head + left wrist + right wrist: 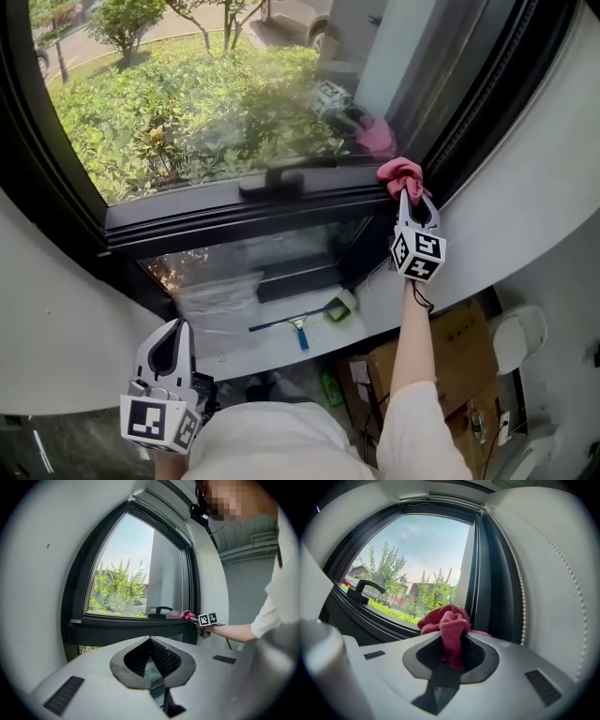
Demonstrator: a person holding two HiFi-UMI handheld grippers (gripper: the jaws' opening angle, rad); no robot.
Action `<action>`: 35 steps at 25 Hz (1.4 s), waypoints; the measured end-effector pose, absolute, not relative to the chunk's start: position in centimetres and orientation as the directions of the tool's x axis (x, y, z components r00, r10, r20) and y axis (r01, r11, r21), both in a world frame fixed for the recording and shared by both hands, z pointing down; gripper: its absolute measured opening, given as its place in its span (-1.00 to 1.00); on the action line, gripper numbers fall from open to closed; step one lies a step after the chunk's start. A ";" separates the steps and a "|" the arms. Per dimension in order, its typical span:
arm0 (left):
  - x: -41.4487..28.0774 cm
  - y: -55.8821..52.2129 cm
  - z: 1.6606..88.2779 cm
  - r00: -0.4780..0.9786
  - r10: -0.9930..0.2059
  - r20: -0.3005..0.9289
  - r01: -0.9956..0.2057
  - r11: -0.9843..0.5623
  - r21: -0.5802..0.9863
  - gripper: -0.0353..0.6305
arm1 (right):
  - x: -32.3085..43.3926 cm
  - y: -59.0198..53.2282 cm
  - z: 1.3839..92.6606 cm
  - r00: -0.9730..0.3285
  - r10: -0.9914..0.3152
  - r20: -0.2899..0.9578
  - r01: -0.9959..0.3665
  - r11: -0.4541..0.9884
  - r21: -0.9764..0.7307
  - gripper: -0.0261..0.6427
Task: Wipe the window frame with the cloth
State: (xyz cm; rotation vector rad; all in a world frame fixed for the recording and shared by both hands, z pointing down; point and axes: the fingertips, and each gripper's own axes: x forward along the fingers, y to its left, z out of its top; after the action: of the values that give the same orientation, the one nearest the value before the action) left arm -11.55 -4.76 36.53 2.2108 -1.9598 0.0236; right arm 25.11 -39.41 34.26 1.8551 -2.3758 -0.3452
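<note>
A pink cloth (pixel 401 173) is bunched against the right end of the black window frame (pixel 216 217), close to the corner with the upright frame member. My right gripper (pixel 413 199) is shut on the cloth, which sticks out past its tips. In the right gripper view the cloth (pixel 446 619) fills the gap between the jaws of the right gripper (pixel 453 633), with the frame just beyond. My left gripper (pixel 174 325) hangs low at the left, away from the window, shut with nothing in it. From the left gripper (pixel 151 640) I see the cloth (pixel 187 614) far off.
A black window handle (pixel 272 180) sits on the frame's horizontal rail, left of the cloth. Below the window lie a blue squeegee (pixel 298 327) and a clear plastic bag (pixel 218 302) on a lower sill. A cardboard box (pixel 457 347) stands on the floor at the right.
</note>
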 end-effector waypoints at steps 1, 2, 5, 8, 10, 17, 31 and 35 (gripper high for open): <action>-11.7 -4.7 36.6 0.127 -0.983 0.136 -0.986 -0.110 0.129 -0.87 | 25.1 -39.4 34.2 -0.242 -0.968 -0.061 -0.943 0.220 0.248 -0.71; -11.8 -4.6 36.6 0.127 -0.983 0.136 -0.986 -0.109 0.129 -0.87 | 25.1 -39.4 34.2 -0.233 -0.970 -0.069 -0.944 0.209 0.253 -0.70; -12.2 -4.6 36.7 0.129 -0.982 0.139 -0.985 -0.112 0.129 -0.87 | 25.2 -39.3 34.2 -0.213 -0.974 -0.082 -0.951 0.187 0.245 -0.70; -12.4 -4.8 36.7 0.137 -0.981 0.135 -0.985 -0.120 0.127 -0.87 | 25.3 -39.5 34.4 -0.209 -0.975 -0.079 -0.963 0.192 0.188 -0.70; -12.4 -4.9 36.7 0.147 -0.980 0.131 -0.983 -0.131 0.126 -0.87 | 25.4 -39.5 34.4 -0.210 -0.975 -0.076 -0.967 0.195 0.167 -0.69; -12.6 -5.1 36.7 0.169 -0.977 0.134 -0.981 -0.153 0.122 -0.87 | 25.6 -39.4 34.5 -0.216 -0.974 -0.070 -0.965 0.202 0.165 -0.69; -11.7 -6.7 36.2 0.198 -0.975 0.105 -0.975 -0.184 0.126 -0.87 | 25.2 -39.2 34.4 -0.174 -0.982 -0.067 -0.963 0.156 0.219 -0.69; -11.7 -6.8 36.2 0.197 -0.974 0.110 -0.975 -0.183 0.124 -0.87 | 24.8 -39.1 34.2 -0.176 -0.982 -0.069 -0.954 0.153 0.256 -0.69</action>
State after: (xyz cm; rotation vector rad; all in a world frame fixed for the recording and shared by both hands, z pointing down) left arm -11.65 -6.81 36.22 2.2960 -1.8917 0.0096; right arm 24.79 -39.07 34.16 1.9391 -2.2959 -0.3677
